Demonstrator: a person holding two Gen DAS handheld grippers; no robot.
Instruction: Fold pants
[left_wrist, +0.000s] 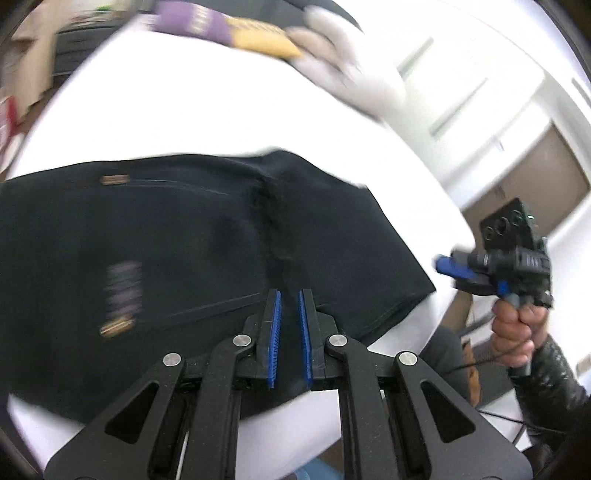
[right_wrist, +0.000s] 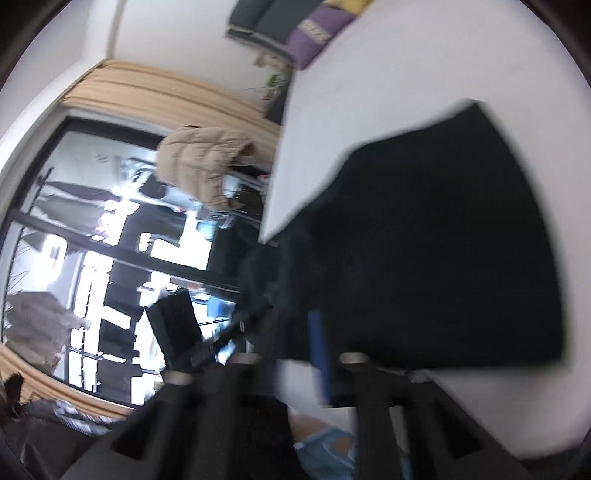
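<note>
Left hand-held gripper (left_wrist: 290, 295): nearest the lens in the left wrist view; blue pads almost together, a narrow slit between; nothing seen pinched, dark cloth only behind and below the tips.
Right hand-held gripper (left_wrist: 448, 267): off the tabletop's right edge in the left wrist view, carried in a hand (left_wrist: 515, 330) in a dark sleeve; blue fingers aimed back toward the cloth; jaws parted about half way, nothing seen between; own view too blurred to show the fingertips.
Pants (left_wrist: 155, 251): black, flat on the white tabletop (left_wrist: 177, 122), already doubled into a broad slab; pale labels on the left part, a soft ridge running up the middle.
Direction from left hand-held gripper: straight ahead and to the left, directly under the tips.
Direction from right hand-held gripper: to its left; right corner of the cloth near it, apart.
Long axis: left to right across the left wrist view, crosswise to the left fingers.
Nearer hand: left, over the cloth; right stands off past the edge.
Likely step: between folds, both free of the cloth.
Far end: purple and yellow folded things (left_wrist: 207, 22) at the far rim, well apart from the pants.
</note>
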